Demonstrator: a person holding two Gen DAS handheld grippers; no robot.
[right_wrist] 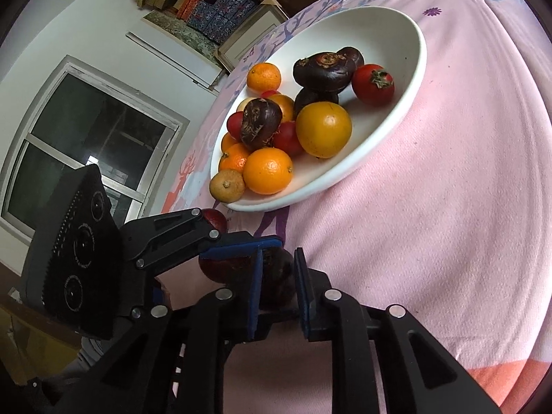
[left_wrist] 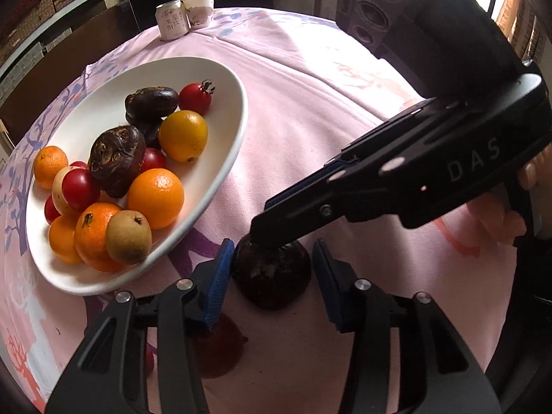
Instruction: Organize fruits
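Right now your biggest hazard is the white bowl [left_wrist: 220, 158], which sits on the pink tablecloth [left_wrist: 345, 103] already heaped with oranges, tomatoes and dark chestnuts; its near rim lies close to both tools, so a careless swing could knock it or send the piled fruit rolling.

Next, mind the two tools crowding one spot. Your right gripper [right_wrist: 277, 276] reaches in from the side, its blue pads set on either side of the dark fruit [left_wrist: 272, 272] on the cloth; they look closed against it, though I can't be sure the pads truly press the skin. Your left gripper [left_wrist: 269, 276] stands wide open around that same fruit, holding nothing. If you close the left one too, the fingers may clash and squeeze or pop the fruit free.

Smaller still, a red fruit [left_wrist: 220, 348] lies on the cloth just under your left fingers. A low sweep could nudge it off toward the table edge, or bruise it.
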